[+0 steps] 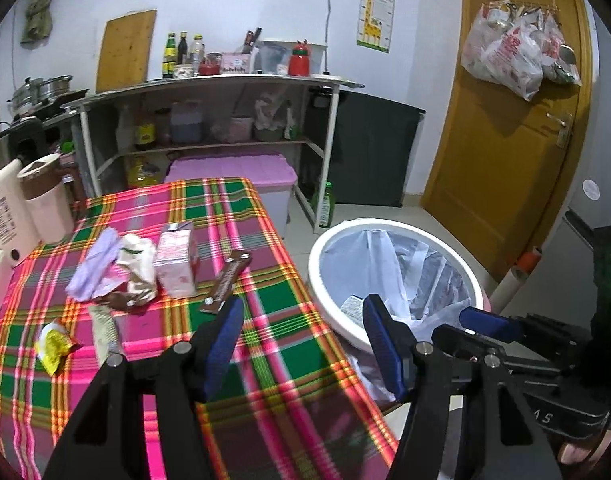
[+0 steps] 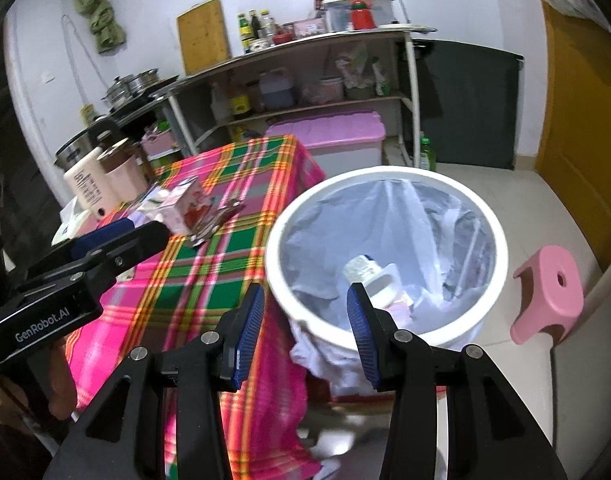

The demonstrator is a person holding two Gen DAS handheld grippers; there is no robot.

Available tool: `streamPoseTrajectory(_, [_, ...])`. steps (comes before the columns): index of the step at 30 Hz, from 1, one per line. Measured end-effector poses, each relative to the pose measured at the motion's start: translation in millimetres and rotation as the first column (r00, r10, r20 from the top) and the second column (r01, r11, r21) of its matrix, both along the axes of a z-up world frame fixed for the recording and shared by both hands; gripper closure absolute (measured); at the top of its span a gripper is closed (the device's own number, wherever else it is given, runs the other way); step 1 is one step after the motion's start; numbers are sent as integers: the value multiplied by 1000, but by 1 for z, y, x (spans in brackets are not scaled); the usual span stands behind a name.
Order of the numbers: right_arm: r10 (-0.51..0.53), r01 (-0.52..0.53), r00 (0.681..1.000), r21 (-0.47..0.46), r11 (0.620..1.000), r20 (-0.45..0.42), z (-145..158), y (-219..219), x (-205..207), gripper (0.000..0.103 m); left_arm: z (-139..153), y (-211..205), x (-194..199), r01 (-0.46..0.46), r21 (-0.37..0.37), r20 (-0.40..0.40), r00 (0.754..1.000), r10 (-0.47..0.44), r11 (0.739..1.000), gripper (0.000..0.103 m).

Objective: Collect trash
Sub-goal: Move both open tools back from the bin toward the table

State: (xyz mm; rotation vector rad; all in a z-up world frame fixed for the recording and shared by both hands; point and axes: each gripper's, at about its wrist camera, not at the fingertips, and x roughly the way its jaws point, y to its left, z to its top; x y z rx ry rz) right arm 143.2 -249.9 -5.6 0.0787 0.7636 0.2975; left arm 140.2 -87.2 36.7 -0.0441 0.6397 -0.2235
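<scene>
Several pieces of trash lie on the plaid tablecloth: a pink carton, a brown wrapper, a purple wrapper, crumpled white paper and a yellow wrapper. My left gripper hangs open and empty over the table's right edge. The white bin, lined with a clear bag, stands beside the table with a white bottle inside. Above its near rim, my right gripper is open with nothing between its fingers. Each gripper shows in the other's view: right gripper, left gripper.
A cream bottle and a pink cup stand at the table's far left corner. A pink stool sits on the floor right of the bin. Behind are a shelf unit, a pink storage box and a yellow door.
</scene>
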Motion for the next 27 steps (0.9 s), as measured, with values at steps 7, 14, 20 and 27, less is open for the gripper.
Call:
streamPoseTrajectory(7, [58,-58,998,-7,998,-2,-1,24,-9,59,-1,19,-15,-51,11,2,999,51,999,39])
streamPoseTrajectory(14, [91,-91,996,-6,996,-2,-3,41,-13,59,-1,39,-27,-101,16,10,995,101,995,39])
streamPoseTrajectory(20, [117,-116,993,8,993,-12,-5,53,-11,59,-2,53,-31,-132,16,11,991,132,991,39])
streamPoseTrajectory(27, [153,-153,988,0,988,-16,-7,68,-9,59,-6,65,-33,-162,17,3,987,162,987,39])
